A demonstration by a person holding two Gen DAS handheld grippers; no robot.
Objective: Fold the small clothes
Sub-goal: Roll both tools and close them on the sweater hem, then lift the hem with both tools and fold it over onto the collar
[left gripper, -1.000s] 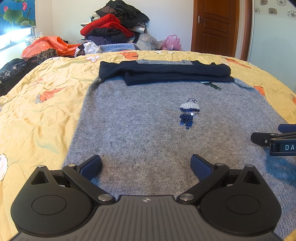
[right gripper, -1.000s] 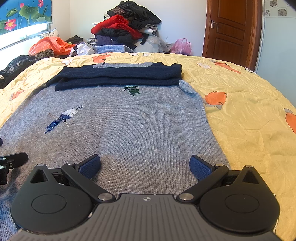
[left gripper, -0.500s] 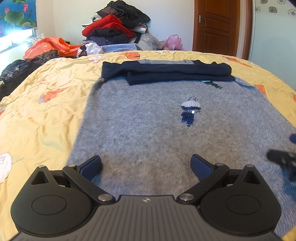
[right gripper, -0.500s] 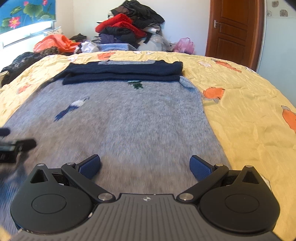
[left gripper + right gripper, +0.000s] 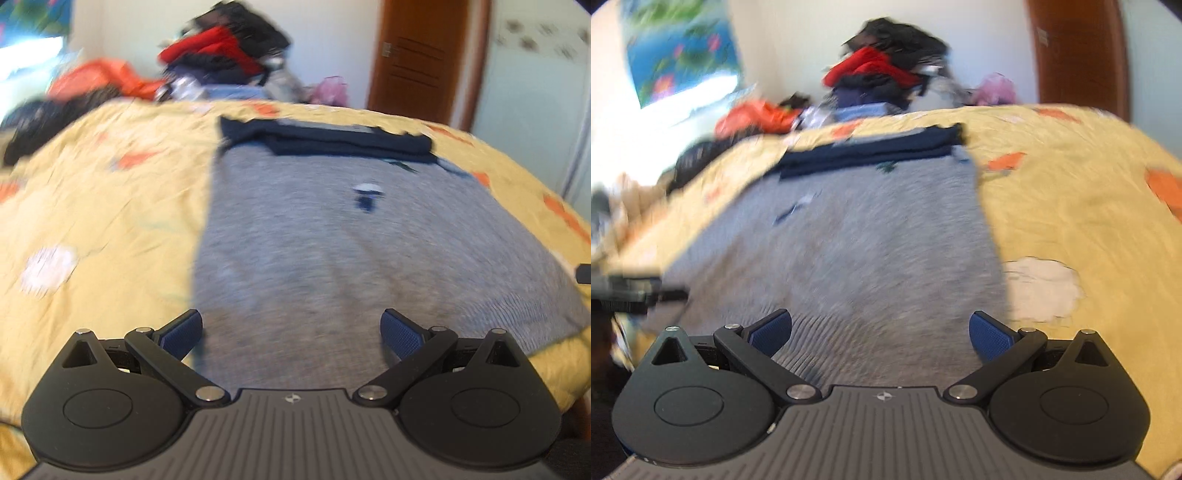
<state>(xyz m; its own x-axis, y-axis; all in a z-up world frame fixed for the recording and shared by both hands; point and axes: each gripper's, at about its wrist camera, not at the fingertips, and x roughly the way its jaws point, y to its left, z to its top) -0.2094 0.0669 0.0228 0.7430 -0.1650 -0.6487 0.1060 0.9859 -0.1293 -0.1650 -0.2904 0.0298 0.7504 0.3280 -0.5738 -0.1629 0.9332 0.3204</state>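
Observation:
A grey knit sweater lies flat on the yellow bedspread, its navy sleeves folded across its far end. My left gripper hovers open over the sweater's near left hem. In the right wrist view my right gripper hangs open over the near right hem, where the ribbed edge shows. Nothing sits between either pair of blue pads. Both views are blurred by motion. The left gripper's tip shows at the right wrist view's left edge.
The yellow bedspread with orange and white patches surrounds the sweater. A pile of clothes and an orange bag sit beyond the bed. A brown door stands at the back right.
Both grippers have pulled back toward the near edge of the bed, so the sweater's hem now lies under them. The right view has tilted. Both stay open.

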